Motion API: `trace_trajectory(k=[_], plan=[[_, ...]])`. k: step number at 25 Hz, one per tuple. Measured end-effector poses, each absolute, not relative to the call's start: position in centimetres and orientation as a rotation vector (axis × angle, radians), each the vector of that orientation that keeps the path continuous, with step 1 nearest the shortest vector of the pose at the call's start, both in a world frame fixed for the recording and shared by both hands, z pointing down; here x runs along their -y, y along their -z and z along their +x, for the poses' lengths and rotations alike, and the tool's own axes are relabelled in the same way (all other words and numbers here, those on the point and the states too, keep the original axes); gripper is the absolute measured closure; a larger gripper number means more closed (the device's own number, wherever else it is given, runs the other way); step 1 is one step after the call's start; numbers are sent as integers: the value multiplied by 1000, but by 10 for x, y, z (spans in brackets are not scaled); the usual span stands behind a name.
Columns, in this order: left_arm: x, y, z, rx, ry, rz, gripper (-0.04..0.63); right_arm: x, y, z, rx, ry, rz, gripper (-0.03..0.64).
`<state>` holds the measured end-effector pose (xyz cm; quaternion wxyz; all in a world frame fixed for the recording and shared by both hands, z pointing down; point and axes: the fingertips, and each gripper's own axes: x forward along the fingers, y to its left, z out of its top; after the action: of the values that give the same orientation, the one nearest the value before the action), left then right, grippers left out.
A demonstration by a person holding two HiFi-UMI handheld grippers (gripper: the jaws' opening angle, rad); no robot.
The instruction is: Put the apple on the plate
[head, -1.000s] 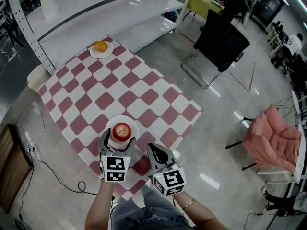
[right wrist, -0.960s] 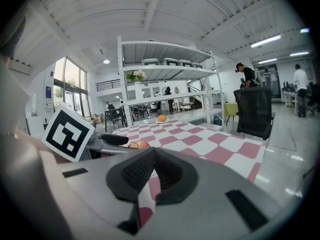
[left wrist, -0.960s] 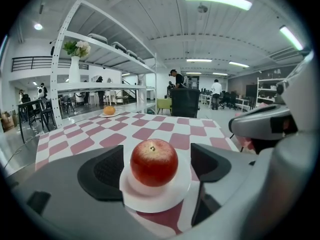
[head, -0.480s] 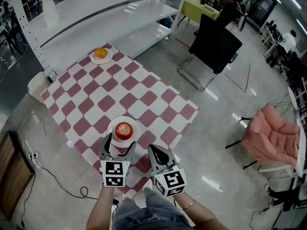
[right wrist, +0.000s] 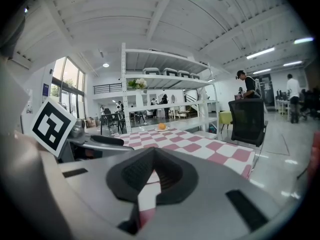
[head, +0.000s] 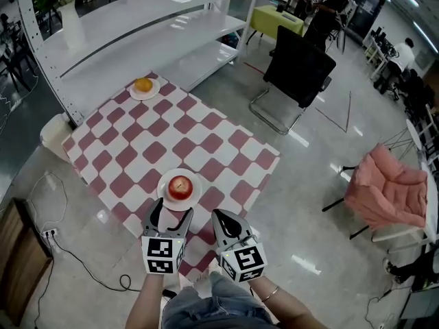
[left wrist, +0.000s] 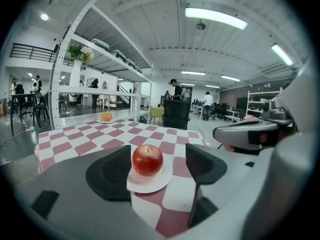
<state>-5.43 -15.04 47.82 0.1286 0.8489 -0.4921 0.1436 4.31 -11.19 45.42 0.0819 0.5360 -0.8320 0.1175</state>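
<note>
1. One apple (head: 180,186) sits on the plate (head: 164,192). It is round, glossy and red with a paler blush. Its stem dimple faces up, and it has no marked long axis.
2. The plate is white, round, shallow and smooth. It lies near the close edge of the checked tablecloth (head: 171,136), which has red and white squares.
3. The left gripper (head: 173,212) has its jaws wide apart, and they have just been closing a little. Nothing lies between them. The apple is just ahead of the tips, not touching. The pads are dark and ribbed, and the body is grey.
4. The right gripper (head: 223,219) has its jaws pressed together on nothing. It is just beside the left gripper, at the cloth's close edge.
5. A second white plate (head: 152,91) holds an orange fruit (head: 143,85). It sits at the far corner, well apart from the apple.
</note>
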Motion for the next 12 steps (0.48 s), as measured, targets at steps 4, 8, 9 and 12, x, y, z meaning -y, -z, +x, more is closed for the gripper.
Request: trace_trajectory(k=[4,8,9,12], plan=[[141,-472,-65,1461,-385,2458,327,104,-450,38,2487,-339,1616,606],[132,-466,-74,1458,-355,2460,344,96,-446,33,2487,-331,1635,606],[129,-464,-76,1457,-348,2460,358,93,-444,32,2486,-329,1639,606],[120,-459,-81,1443,-324,2462,401,86,-439,29,2483,-321,1654,606]])
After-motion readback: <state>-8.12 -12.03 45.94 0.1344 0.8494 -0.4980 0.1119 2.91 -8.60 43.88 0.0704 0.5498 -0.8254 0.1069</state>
